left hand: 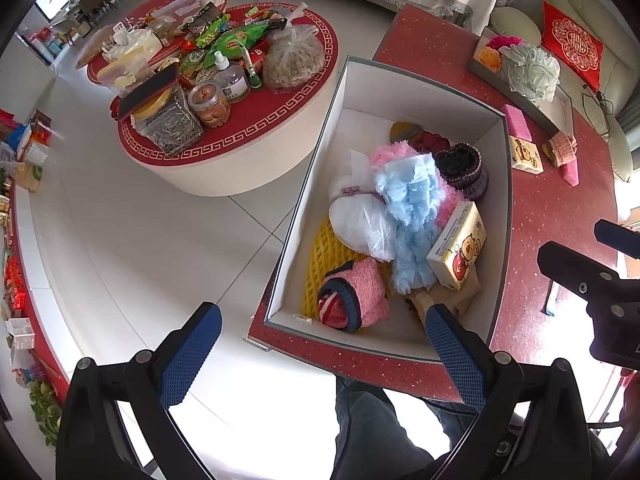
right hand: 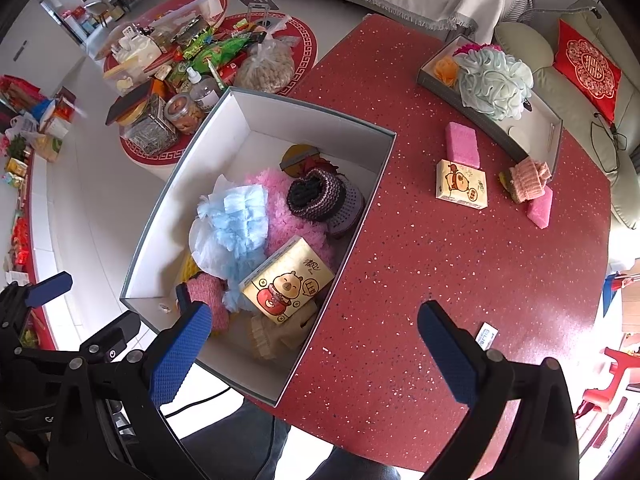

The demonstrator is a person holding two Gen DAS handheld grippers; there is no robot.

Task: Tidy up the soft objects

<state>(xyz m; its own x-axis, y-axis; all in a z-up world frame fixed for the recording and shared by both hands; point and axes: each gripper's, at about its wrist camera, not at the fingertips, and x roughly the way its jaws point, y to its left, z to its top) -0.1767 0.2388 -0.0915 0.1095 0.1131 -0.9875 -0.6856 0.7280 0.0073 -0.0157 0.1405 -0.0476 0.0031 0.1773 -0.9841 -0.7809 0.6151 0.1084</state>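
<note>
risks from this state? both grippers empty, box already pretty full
1. The box overhangs the red table's near-left edge; pushing more in could tip or slide it off.
2. The tissue pack lies tilted on the pile; another item dropped in may dislodge it.
3. The left gripper and right gripper, both open, hover close together and could collide.
</note>
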